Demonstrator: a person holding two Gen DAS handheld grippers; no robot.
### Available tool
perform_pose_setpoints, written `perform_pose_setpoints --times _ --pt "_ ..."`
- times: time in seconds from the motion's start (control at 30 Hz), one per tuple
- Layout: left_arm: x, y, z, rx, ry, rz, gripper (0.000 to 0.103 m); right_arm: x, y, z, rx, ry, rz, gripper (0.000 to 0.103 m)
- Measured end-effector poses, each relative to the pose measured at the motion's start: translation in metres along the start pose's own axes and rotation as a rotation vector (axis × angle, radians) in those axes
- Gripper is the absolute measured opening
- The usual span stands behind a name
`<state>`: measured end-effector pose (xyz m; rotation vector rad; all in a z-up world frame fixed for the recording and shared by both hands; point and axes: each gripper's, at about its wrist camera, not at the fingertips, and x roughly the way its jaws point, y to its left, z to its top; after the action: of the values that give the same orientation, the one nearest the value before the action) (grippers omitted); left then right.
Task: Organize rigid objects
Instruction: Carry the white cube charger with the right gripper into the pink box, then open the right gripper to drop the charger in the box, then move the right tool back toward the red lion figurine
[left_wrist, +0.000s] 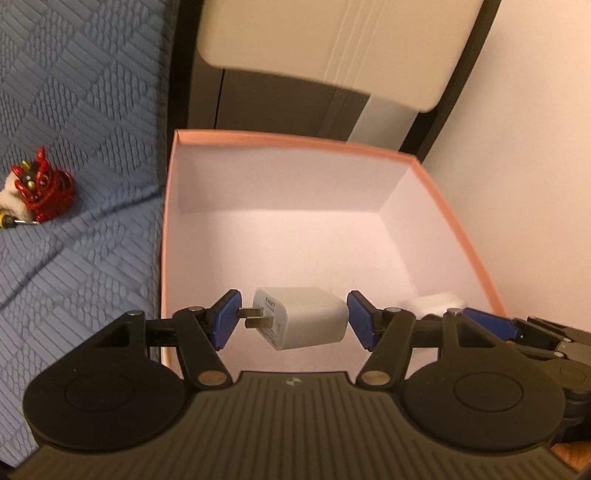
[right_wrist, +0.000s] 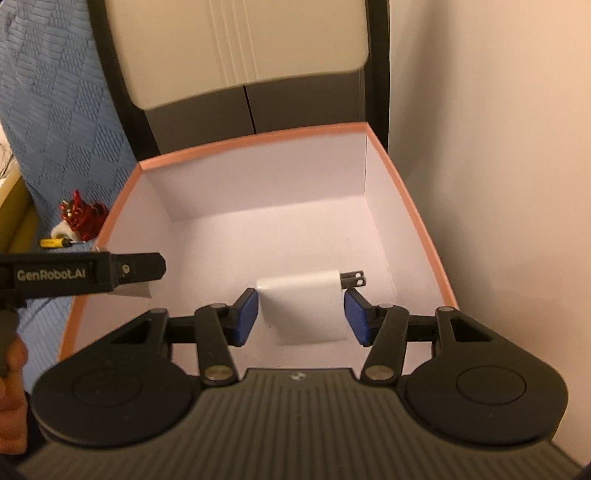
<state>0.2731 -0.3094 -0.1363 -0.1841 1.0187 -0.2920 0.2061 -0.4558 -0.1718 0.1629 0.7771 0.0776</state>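
Observation:
Both grippers hang over an open pink box (left_wrist: 295, 138) with a white inside. My left gripper (left_wrist: 293, 314) is shut on a white plug charger (left_wrist: 306, 321); its prongs rest against the left pad and its back against the right pad. My right gripper (right_wrist: 301, 314) is shut on a second white charger (right_wrist: 303, 306), whose prongs point right above the right pad. In the left wrist view that second charger (left_wrist: 432, 301) shows at the right edge. In the right wrist view the left gripper's finger (right_wrist: 140, 267) reaches in over the box rim (right_wrist: 258, 138).
A red lion figurine (left_wrist: 40, 184) and a yellow-handled screwdriver (right_wrist: 55, 242) lie on the blue quilted cover (left_wrist: 74, 110) left of the box. A cream wall (right_wrist: 498, 147) stands close on the right, and a cream and dark panel (right_wrist: 240, 44) behind. A hand (right_wrist: 11, 369) holds the left gripper's handle.

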Motion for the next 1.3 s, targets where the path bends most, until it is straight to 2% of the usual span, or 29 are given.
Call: perform_pose_setpoints --times 0.2,0.27,0.43,0.67,1.03,1.3 --pt "0.016 0.0 -0.008 -0.004 0.034 0.003 0.071 0.019 0.0 -0.004 0.011 0.039 0.011 0.051" --pt "0.017 0.002 -0.006 -0.018 0.035 0.0 0.077 0.018 0.0 -0.003 0.012 0.034 0.013 0.051" --pt "0.003 0.003 -0.002 -0.013 0.01 0.0 0.078 0.005 -0.001 0.004 0.007 0.0 0.011 0.051" --pt "-0.042 0.004 0.007 0.021 -0.074 0.003 0.078 -0.031 0.011 0.018 -0.011 -0.086 0.019 0.051" --pt "-0.139 0.023 0.016 0.037 -0.259 -0.002 0.078 -0.103 0.06 0.032 -0.056 -0.241 0.059 0.051" --pt "-0.2 0.05 0.003 0.07 -0.38 0.047 0.077 -0.139 0.106 0.024 -0.083 -0.305 0.098 0.051"
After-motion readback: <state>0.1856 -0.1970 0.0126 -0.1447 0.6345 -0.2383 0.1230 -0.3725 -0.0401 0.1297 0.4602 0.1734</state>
